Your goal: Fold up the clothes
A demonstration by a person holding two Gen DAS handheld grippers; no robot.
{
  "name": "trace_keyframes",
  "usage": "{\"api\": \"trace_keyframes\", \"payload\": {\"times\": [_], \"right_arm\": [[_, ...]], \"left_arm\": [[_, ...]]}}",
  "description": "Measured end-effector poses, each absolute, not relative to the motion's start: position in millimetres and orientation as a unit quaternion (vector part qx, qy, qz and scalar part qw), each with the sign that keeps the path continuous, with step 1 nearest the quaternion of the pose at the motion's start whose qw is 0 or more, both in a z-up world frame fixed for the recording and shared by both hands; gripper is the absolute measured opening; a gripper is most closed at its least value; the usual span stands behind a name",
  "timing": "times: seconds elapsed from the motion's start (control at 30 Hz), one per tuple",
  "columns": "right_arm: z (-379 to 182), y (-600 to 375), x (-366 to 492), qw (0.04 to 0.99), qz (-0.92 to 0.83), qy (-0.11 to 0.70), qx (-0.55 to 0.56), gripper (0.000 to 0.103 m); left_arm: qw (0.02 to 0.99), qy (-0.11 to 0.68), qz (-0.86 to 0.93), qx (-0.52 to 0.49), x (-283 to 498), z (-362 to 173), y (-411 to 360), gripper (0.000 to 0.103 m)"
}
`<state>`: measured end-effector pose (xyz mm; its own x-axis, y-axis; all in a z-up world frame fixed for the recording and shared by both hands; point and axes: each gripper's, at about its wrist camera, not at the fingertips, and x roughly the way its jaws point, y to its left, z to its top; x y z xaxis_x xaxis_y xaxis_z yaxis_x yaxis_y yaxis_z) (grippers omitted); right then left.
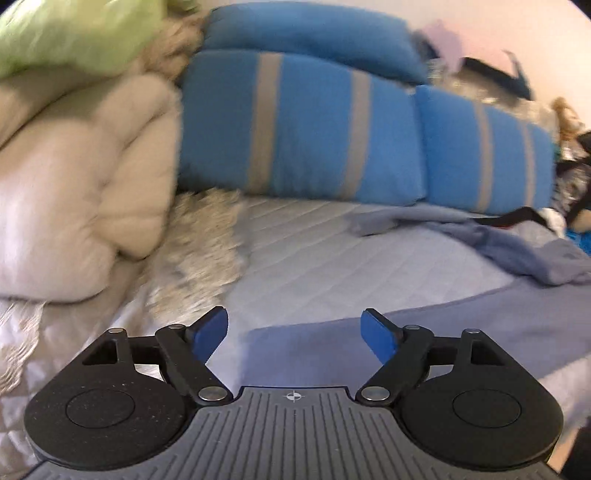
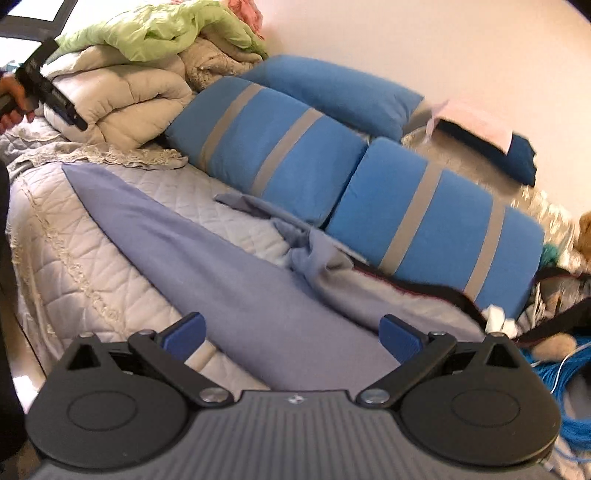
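Note:
A lavender-blue garment [image 2: 229, 273] lies spread in a long flat strip across the quilted bedspread [image 2: 85, 258]. Its far end is bunched up [image 2: 314, 254] against the striped pillows. My right gripper [image 2: 291, 338] hangs open just above the flat part, with nothing between its blue pads [image 2: 400, 339]. My left gripper [image 1: 295, 332] is open too and holds nothing. It is over the garment's near edge [image 1: 388, 332], and the crumpled end [image 1: 524, 254] lies to the right. In the right wrist view a hand [image 2: 11, 99] holds the left gripper [image 2: 75, 120] up at the far left.
Two blue pillows with grey stripes [image 2: 273, 147] [image 2: 436, 229] line the back, with a plain blue one [image 2: 332, 92] behind. A beige comforter [image 1: 74, 177] topped by a green blanket [image 2: 155, 29] is piled at the left. Dark straps, a blue cord [image 2: 554, 376] and clutter sit at the right.

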<state>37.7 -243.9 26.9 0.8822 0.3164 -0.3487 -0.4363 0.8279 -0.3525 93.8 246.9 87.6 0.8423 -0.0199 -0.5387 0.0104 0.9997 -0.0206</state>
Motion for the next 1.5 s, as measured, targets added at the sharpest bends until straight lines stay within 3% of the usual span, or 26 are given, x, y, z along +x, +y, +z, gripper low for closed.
{"api": "trace_keyframes", "payload": {"times": [0.23,0.47,0.63,1.0,1.17,1.5], "right_arm": [[53,-236,38,0.95,0.211,0.113,-0.202,0.103],[110,-233,55,0.975,0.176,0.054,-0.125,0.103],[123,-239,62,0.987,0.136,0.073,-0.055,0.103],[100,-233,71,0.983,0.118,0.115,-0.086,0.103],[86,-229,97,0.979,0.12,0.138,-0.088,0.103],[58,-221,166,0.967,0.117,0.208,-0.09,0.103]], "left_arm": [[0.959,0.271,-0.084,-0.007,106,126,199,0.082],[0.96,0.243,-0.076,-0.115,139,181,152,0.087],[0.971,0.183,-0.12,-0.098,133,201,95,0.09],[0.964,0.163,-0.193,-0.087,162,141,20,0.095],[0.959,0.183,-0.2,-0.088,173,113,33,0.095],[0.957,0.201,-0.174,-0.114,175,117,50,0.095]]}}
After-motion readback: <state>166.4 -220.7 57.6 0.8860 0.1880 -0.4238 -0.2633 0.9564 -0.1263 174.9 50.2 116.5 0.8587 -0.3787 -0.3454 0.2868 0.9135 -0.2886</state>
